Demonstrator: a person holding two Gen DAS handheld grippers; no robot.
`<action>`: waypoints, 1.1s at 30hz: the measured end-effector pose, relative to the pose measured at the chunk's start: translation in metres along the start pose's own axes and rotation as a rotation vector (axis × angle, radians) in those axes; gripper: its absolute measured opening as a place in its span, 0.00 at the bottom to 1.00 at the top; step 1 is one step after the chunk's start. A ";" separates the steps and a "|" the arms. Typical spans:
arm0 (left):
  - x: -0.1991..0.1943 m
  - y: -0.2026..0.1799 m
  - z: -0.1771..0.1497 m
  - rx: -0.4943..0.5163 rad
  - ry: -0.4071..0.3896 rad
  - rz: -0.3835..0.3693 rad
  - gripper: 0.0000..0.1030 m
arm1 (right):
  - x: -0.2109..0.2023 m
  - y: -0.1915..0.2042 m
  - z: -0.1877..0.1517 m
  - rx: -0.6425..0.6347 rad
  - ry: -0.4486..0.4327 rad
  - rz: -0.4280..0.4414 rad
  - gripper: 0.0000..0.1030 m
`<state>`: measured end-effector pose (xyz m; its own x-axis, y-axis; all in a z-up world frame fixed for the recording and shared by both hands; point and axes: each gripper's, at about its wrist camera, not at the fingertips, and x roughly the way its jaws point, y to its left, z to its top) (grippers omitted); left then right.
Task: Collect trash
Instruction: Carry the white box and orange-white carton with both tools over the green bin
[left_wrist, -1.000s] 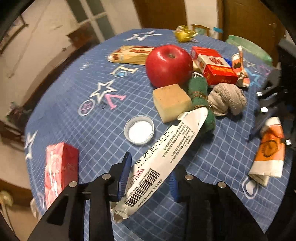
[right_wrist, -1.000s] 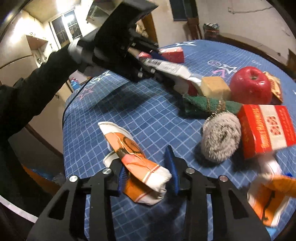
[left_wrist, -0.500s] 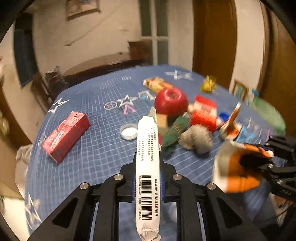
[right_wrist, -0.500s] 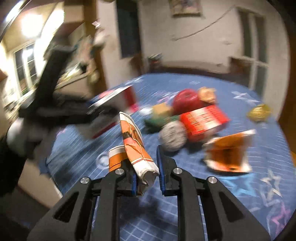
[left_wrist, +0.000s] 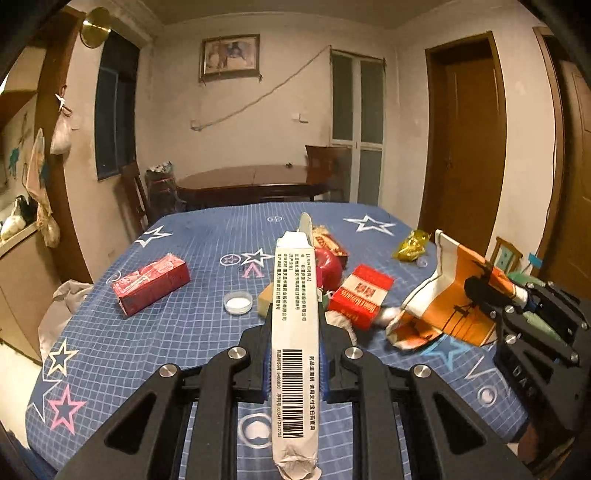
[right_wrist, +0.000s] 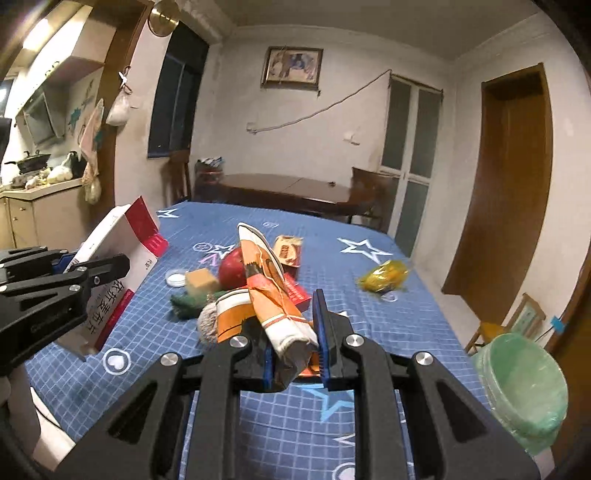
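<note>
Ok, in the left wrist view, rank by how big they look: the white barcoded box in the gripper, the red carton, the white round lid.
1. White barcoded box, though nearness to the camera inflates it.
2. Red carton.
3. White round lid.

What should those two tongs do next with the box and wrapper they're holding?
Probably carry the right tongs, shut on the crumpled orange-and-white wrapper, toward the green-lined bin beside the table's right edge. Both pieces are already lifted; the left tongs grip the flattened white barcoded box.

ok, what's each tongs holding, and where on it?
Left tongs: flattened white box, gripped near its barcode end. Right tongs: crumpled orange-and-white wrapper, pinched at its lower end.
</note>
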<state>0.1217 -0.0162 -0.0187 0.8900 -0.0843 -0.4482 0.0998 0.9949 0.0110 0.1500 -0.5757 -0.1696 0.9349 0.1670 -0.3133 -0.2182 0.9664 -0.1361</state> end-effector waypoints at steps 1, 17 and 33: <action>-0.001 -0.007 0.000 0.003 -0.011 0.013 0.19 | 0.000 -0.002 0.000 0.003 -0.001 -0.006 0.16; -0.006 -0.041 0.003 0.009 -0.043 -0.012 0.19 | -0.004 -0.023 0.006 0.079 0.010 -0.014 0.16; 0.022 -0.115 0.046 0.050 -0.047 -0.152 0.19 | -0.023 -0.114 0.025 0.130 -0.004 -0.169 0.16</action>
<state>0.1501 -0.1351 0.0108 0.8824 -0.2375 -0.4062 0.2561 0.9666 -0.0087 0.1601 -0.6851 -0.1232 0.9562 0.0007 -0.2927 -0.0202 0.9978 -0.0637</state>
